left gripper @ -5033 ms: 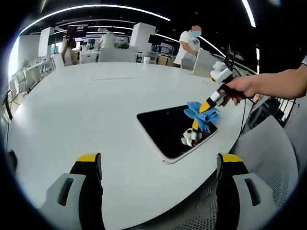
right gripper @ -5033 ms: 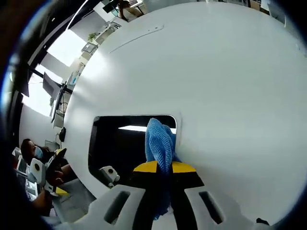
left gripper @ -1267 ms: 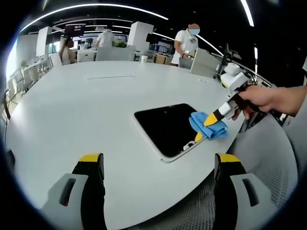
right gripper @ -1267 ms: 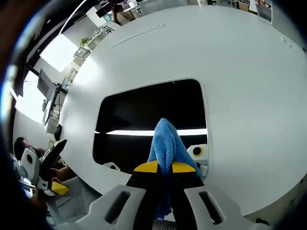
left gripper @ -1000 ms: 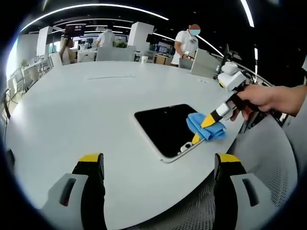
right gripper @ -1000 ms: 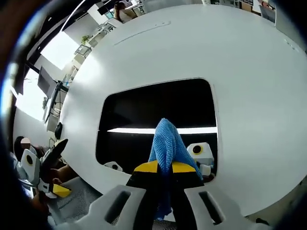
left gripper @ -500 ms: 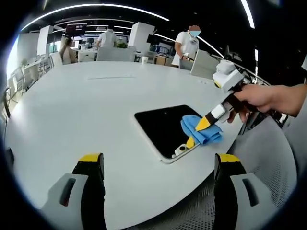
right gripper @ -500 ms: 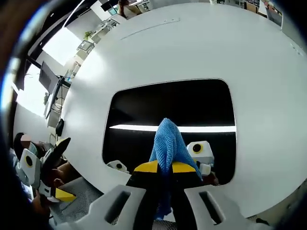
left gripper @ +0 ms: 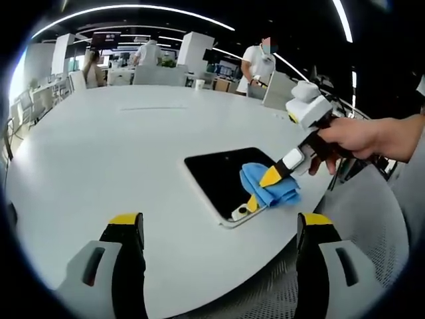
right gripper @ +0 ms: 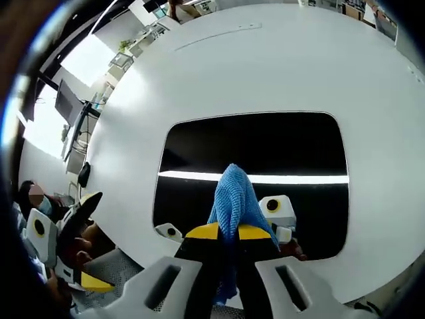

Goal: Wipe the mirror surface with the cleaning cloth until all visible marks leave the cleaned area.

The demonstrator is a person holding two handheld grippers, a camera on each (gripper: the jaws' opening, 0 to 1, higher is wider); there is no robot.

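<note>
Over the last second the right gripper (left gripper: 255,196) has carried the cleaning cloth (left gripper: 267,185) from the mirror's (left gripper: 222,174) far-right edge toward its near corner, as the left gripper view shows. In the right gripper view the right gripper (right gripper: 226,234) has its jaws pressed together on the cleaning cloth (right gripper: 233,195), which rests on the dark mirror (right gripper: 255,154); a bright ceiling-light streak reflects across the glass. The mirror lies flat near the edge of a large round white table (left gripper: 113,146). The left gripper (left gripper: 219,229) hangs above the near table edge with its jaws spread wide, gripping nothing. A hand (left gripper: 345,139) holds the right gripper. Behind the table lies an open office with white pillars (left gripper: 194,50), desks and several people (left gripper: 257,63).
</note>
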